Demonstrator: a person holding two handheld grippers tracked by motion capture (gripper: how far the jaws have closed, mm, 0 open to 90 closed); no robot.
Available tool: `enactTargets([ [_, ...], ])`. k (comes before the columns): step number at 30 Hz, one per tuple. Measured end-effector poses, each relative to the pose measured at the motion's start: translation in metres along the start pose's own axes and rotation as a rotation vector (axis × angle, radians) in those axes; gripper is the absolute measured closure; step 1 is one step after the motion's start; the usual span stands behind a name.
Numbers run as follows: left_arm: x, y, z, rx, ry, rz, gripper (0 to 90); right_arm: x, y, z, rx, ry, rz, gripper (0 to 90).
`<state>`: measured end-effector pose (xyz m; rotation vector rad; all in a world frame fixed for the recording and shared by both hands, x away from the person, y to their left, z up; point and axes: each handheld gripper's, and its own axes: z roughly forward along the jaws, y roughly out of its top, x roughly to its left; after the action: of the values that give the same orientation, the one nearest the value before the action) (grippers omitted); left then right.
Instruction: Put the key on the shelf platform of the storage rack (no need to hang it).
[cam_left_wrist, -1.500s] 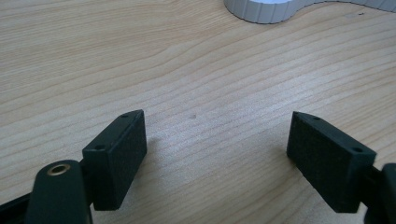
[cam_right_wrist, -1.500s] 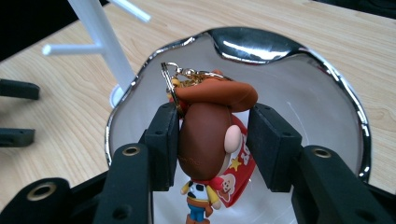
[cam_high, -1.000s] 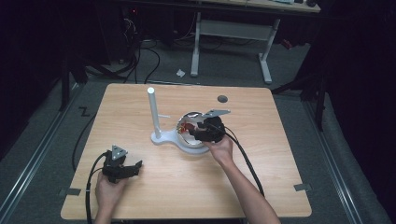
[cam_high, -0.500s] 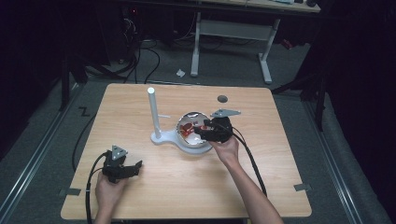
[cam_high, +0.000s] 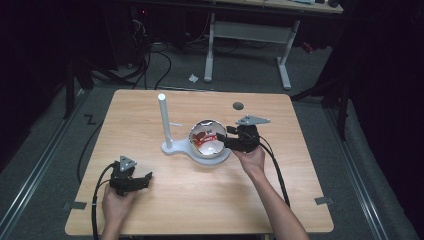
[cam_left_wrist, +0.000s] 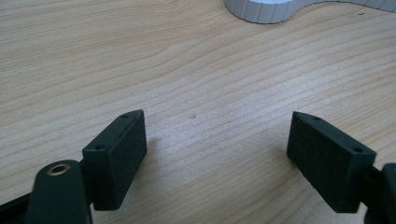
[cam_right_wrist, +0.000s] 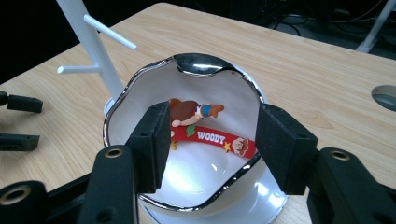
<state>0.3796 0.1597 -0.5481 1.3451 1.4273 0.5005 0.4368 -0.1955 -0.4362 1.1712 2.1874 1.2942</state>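
Bare tabletop (cam_high: 210, 200) surrounds the wide-spread left tool (cam_high: 142, 179); the right tool (cam_right_wrist: 210, 140), just narrowing, hangs empty above the bowl's rim (cam_right_wrist: 116, 116).

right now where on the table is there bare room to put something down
Bare wood runs along the table's far edge behind the white stand, over the right side past the right gripper, and across the near middle between the left gripper and the right forearm. It is crowded at the centre, where the stand's base and the silver-rimmed bowl meet the right gripper.
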Motion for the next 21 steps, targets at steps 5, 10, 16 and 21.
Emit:
enactTargets([
  [5, 0.000, 0.000, 0.000, 0.000, 0.000, 0.000, 20.5, -0.002, 0.000, -0.009, -0.019, -0.009, 0.004, 49.4],
  [10, 0.000, 0.000, 0.000, -0.001, 0.000, -0.001, 20.5, -0.004, 0.002, -0.018, -0.034, -0.014, 0.007, 49.7],
  [16, 0.000, 0.000, 0.000, -0.001, -0.001, -0.003, 20.5, -0.007, 0.003, -0.030, -0.045, -0.023, 0.012, 49.8],
  [21, 0.000, 0.000, 0.000, 0.000, -0.001, -0.002, 20.5, -0.011, 0.004, -0.041, -0.058, -0.036, 0.023, 49.8],
])
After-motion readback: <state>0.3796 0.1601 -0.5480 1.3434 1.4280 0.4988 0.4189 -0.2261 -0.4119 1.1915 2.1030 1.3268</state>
